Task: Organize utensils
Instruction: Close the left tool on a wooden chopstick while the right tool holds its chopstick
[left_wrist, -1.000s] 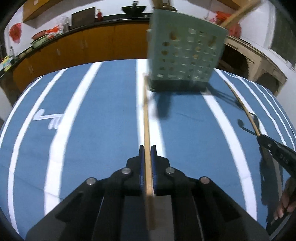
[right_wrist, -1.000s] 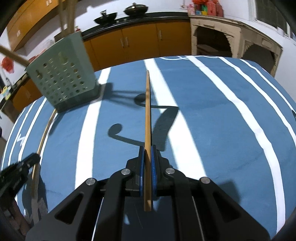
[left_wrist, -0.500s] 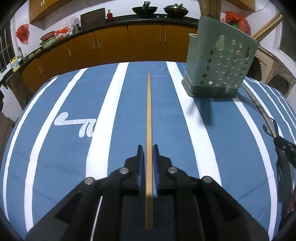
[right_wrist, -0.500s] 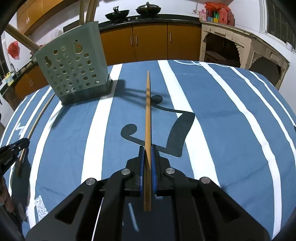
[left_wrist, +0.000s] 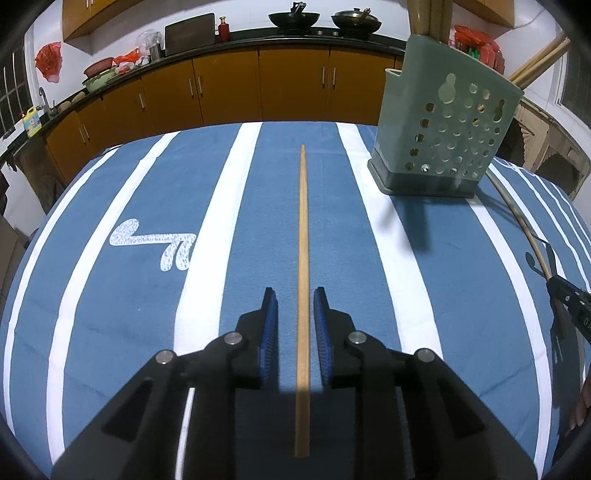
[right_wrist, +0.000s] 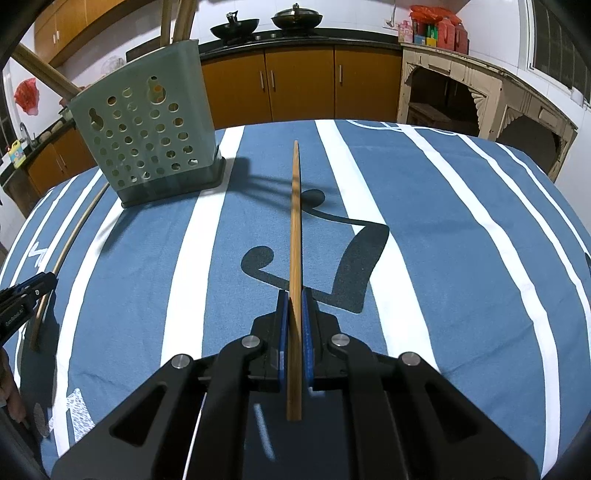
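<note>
A green perforated utensil holder stands on the blue striped tablecloth, with several wooden utensils sticking out of it. It also shows in the right wrist view. My left gripper is open, its jaws on either side of a thin wooden stick that lies between them without being clamped. My right gripper is shut on a second wooden stick, held above the cloth and pointing forward. The left gripper appears at the right wrist view's left edge beside its stick.
Orange kitchen cabinets with a black counter, woks and bottles run along the back wall. A carved cream cabinet stands at the right. The table's rounded edges fall away on both sides. The right gripper's tip shows in the left wrist view.
My left gripper has swung away from the holder and its jaws have opened off the stick. My right gripper has stayed shut on its stick, drifting a little closer to the holder.
</note>
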